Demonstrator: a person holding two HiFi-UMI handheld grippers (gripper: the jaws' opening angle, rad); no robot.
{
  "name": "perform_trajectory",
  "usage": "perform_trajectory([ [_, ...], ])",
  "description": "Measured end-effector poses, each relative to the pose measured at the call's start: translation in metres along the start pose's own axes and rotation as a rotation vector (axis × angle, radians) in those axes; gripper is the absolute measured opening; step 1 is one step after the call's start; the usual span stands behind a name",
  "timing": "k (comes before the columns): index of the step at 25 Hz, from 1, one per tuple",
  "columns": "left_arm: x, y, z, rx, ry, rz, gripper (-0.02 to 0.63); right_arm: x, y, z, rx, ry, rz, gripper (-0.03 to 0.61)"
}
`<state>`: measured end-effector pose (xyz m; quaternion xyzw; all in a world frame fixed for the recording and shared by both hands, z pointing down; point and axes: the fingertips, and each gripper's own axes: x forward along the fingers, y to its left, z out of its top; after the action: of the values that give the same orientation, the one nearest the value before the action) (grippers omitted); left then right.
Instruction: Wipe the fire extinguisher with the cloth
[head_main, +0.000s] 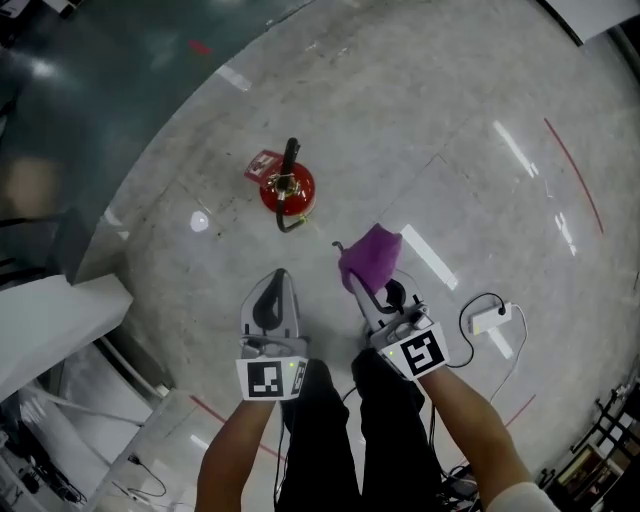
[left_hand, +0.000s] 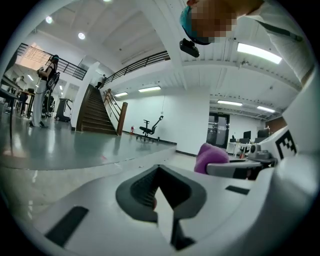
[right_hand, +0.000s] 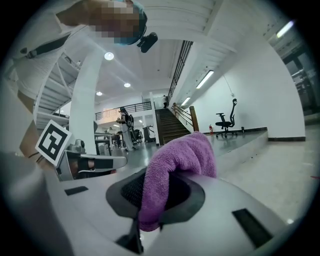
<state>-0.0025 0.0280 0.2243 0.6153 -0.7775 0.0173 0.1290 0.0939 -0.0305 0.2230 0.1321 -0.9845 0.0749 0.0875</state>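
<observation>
While the person stands over it, the pale, glossy floor fills the head view, with a darker green area at the upper left and thin red lines crossing it. Black trousers and 2 bare forearms show at the bottom edge.

At the left, the left hand-held gripper points forward. In its own view its 2 jaws are pressed together with nothing between them. Just to its right, the right hand-held gripper is clamped on the cloth. In the right gripper view the jaws pinch a fold of it.

Ahead of both grippers and apart from them, the extinguisher stands upright on the floor. From above it shows a round red body, a brass valve at the centre, a black lever reaching away from the person and a short black hose curling at its near side. A red and white tag lies against its left side.

Purple and fluffy, the cloth bunches above the jaw tips and drapes down between them.

At the right a small white adapter with a black cable lies on the floor.
</observation>
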Motion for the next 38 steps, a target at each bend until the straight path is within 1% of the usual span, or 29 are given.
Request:
perform_trajectory([
  [4,0.015,0.016,-0.062,0.017,-0.013,-0.005,0.005,0.021,-0.01,-0.067,-0.038,0.015,0.03,0.055],
  [9,0.027,0.03,-0.135,0.035,-0.013,-0.03,0.005,0.039,-0.016,-0.147,-0.038,0.019,0.043,0.055],
  [12,0.037,0.034,-0.173,0.052,-0.014,-0.051,0.005,0.051,-0.02,-0.192,-0.034,0.034,0.057,0.055],
  [16,0.055,0.044,-0.213,0.046,-0.022,-0.049,0.005,0.072,-0.035,-0.24,-0.029,0.048,0.066,0.055],
  [22,0.079,0.053,-0.252,0.074,-0.035,-0.1,0.005,0.108,-0.062,-0.306,-0.046,0.063,0.063,0.055],
  [27,0.095,0.057,-0.282,0.083,-0.034,-0.125,0.005,0.14,-0.081,-0.363,-0.012,0.058,0.053,0.055],
  [33,0.103,0.061,-0.309,0.02,-0.02,-0.145,0.005,0.163,-0.088,-0.423,0.02,0.108,0.052,0.055],
  [38,0.102,0.07,-0.304,-0.008,-0.037,-0.135,0.005,0.18,-0.087,-0.455,0.037,0.146,0.052,0.055],
])
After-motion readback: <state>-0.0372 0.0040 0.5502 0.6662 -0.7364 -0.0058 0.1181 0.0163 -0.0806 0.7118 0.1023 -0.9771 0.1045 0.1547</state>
